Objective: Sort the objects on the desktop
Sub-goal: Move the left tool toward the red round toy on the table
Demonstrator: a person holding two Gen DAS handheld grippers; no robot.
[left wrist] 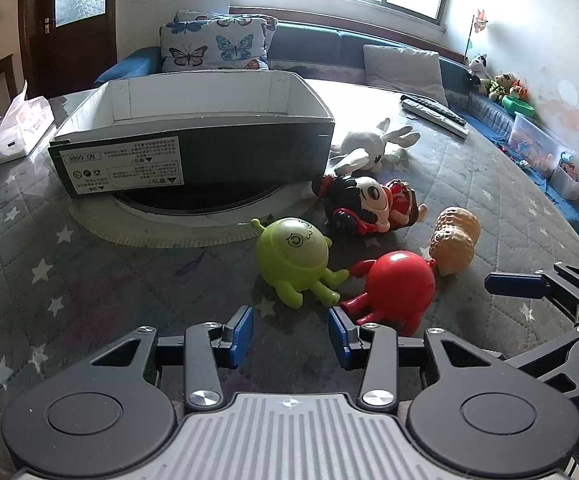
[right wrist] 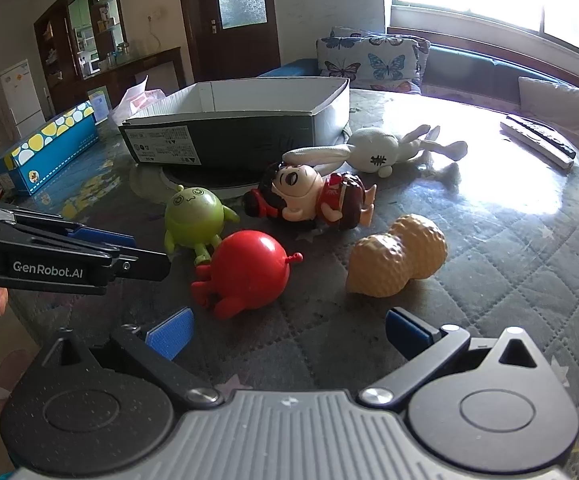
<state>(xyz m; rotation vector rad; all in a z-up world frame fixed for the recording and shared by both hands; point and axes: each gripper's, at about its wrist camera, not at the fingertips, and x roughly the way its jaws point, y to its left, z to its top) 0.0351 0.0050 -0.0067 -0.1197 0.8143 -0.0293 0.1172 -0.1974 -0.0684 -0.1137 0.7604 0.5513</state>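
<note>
A: Our left gripper (left wrist: 291,334) hovers with its blue pads parted and empty; just ahead lie the glossy green figure (left wrist: 294,258) and the round red figure (left wrist: 395,284).

B: Our right gripper (right wrist: 289,334) gapes wide, holding nothing. The bumpy peanut shape (right wrist: 397,256) sits ahead-right; beyond stands the open cardboard box (right wrist: 241,128) on the quilted table cover (right wrist: 509,260).

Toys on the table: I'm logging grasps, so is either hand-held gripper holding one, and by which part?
Nothing is held. The left hand-held gripper and the right hand-held gripper are both open and empty.
</note>
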